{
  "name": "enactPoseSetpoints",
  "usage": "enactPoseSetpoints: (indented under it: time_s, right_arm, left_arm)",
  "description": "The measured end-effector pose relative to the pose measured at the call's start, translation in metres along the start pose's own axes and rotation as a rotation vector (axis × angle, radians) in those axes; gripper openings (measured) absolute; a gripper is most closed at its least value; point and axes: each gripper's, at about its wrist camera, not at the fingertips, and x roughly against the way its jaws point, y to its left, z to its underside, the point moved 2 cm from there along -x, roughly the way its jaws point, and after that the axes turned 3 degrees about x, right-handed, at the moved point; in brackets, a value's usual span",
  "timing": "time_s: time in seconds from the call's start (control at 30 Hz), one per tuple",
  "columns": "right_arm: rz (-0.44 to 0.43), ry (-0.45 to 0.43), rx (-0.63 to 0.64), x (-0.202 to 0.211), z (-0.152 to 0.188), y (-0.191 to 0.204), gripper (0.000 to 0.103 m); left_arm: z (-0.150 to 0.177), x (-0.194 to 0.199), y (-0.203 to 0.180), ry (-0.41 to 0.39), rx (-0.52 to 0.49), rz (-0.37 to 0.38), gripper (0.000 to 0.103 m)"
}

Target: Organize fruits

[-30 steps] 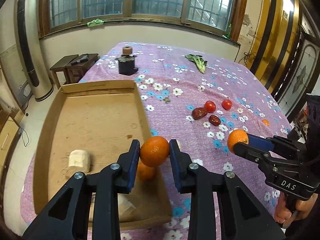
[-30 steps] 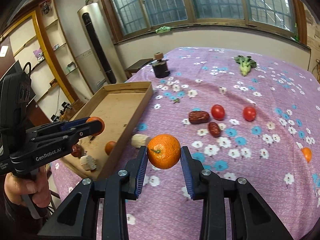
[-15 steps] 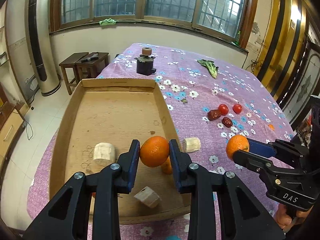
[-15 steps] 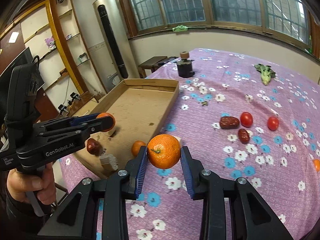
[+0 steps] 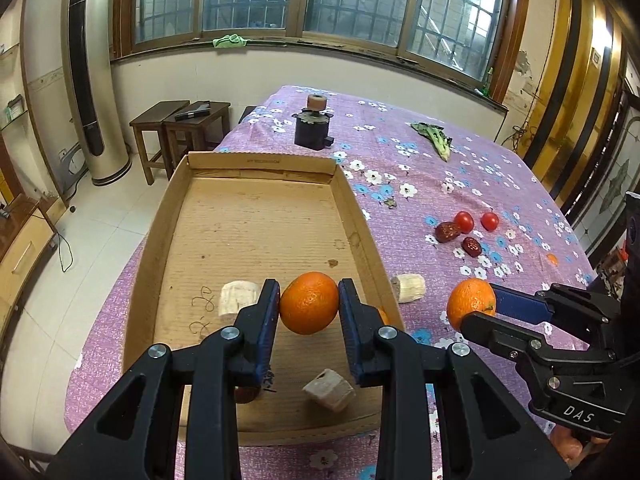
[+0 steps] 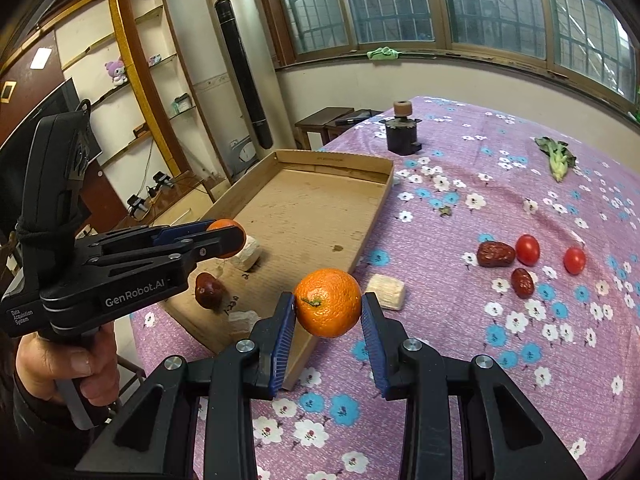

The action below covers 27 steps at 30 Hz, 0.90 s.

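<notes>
Both tongs are clenched on fruit: left gripper [image 5: 309, 304] grasps an orange [image 5: 309, 303] held above the near end of the cardboard tray [image 5: 260, 159], clear of the tray floor; right gripper [image 6: 328, 312] grasps a second orange [image 6: 328, 302], held over the tablecloth [image 6: 520, 360] just outside the tray's near right corner. Step in hand, as judged: carrying oranges to the tray for deposit. Next move likely calls for lowering the left orange onto bare cardboard between the pale chunks [image 5: 236, 302] before letting go, since a round fruit dropped from height would roll; the right one must first cross the tray's right wall. Already in the tray's near end: two pale chunks, a dark red fruit [image 6: 208, 290], and a bit of something orange by the right wall, mostly hidden. Outside that wall, another pale chunk [image 5: 409, 287] lies on the cloth. Toward the table's right edge: two cherry tomatoes [image 6: 527, 249] and two red dates [image 6: 495, 254], close together. Far end: dark pot-like object [image 5: 312, 130], leafy green [image 5: 434, 138]. Room: barred windows, tower air conditioner [image 5: 86, 76], wooden stools [image 5: 180, 120].
</notes>
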Motion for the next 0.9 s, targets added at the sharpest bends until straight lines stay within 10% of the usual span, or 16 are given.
enactPoseSetpoints:
  time_s: [0.9]
  right_arm:
    - [-0.067,0.046,0.035,-0.055,-0.030,0.016,0.034]
  left_arm:
    - [-0.033,-0.033,0.054,0.032,0.065,-0.063,0.027]
